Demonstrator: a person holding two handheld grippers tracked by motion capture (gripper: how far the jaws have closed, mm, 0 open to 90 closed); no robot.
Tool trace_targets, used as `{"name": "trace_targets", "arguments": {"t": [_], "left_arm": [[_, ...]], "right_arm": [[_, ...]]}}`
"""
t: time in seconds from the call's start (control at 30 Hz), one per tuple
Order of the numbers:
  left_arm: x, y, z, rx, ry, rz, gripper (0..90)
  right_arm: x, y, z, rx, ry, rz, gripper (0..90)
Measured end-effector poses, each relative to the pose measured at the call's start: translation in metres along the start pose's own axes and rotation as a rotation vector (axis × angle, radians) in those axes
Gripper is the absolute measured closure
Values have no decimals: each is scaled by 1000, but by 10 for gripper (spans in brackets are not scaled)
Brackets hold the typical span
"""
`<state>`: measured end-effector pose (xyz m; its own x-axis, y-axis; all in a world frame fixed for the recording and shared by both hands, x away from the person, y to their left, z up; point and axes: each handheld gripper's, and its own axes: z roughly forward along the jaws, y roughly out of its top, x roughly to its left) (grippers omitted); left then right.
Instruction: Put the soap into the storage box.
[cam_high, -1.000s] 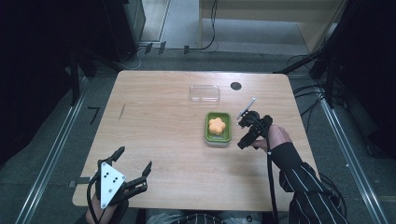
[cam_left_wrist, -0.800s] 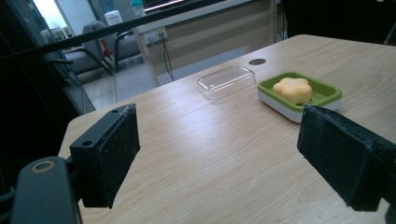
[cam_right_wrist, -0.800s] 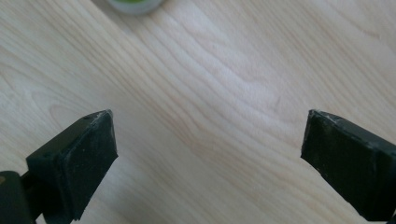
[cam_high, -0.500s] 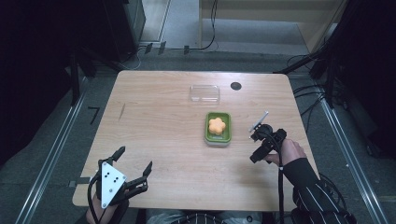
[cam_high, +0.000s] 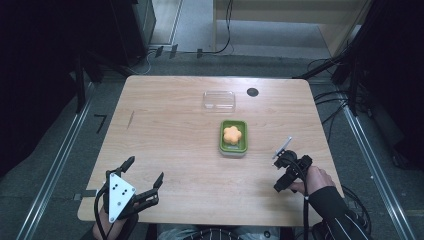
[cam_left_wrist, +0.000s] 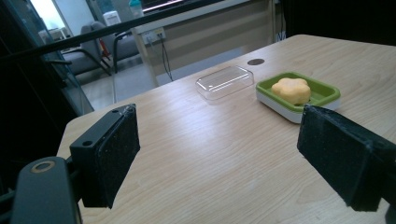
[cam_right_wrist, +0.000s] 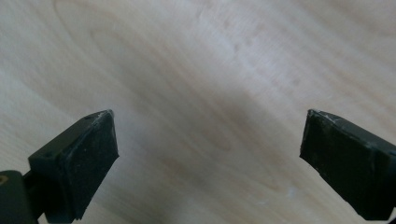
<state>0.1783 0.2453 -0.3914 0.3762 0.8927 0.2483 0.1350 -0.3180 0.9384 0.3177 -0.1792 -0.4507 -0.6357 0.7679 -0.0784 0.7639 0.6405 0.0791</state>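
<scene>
A green tray (cam_high: 241, 145) sits right of the table's middle and holds an orange flower-shaped piece (cam_high: 232, 134). In the left gripper view the tray (cam_left_wrist: 286, 111) and the orange piece (cam_left_wrist: 291, 89) lie ahead to the right. My left gripper (cam_high: 145, 170) rests at the near left corner, open, with nothing between its pads (cam_left_wrist: 114, 149). My right gripper (cam_high: 285, 171) is near the table's right front, pointing down at bare wood. Its jaws stand wide apart and empty in the right gripper view, around the gripper's midpoint (cam_right_wrist: 208, 154).
A clear plastic lid (cam_high: 219, 99) lies flat behind the tray, also visible from the left gripper (cam_left_wrist: 225, 81). A dark round hole (cam_high: 252, 92) is in the wooden table (cam_high: 170, 125) near its far edge. Cables and metal rails run along the floor around the table.
My right gripper has drawn back from beside the green tray toward the near right edge of the table. The left gripper has stayed in place.
</scene>
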Motion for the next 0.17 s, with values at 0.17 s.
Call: {"name": "trace_targets", "arguments": {"t": [0.17], "left_arm": [[0,0,0,2,2,0,135]], "right_arm": [[3,-10,6,3,12,-13,41]]}}
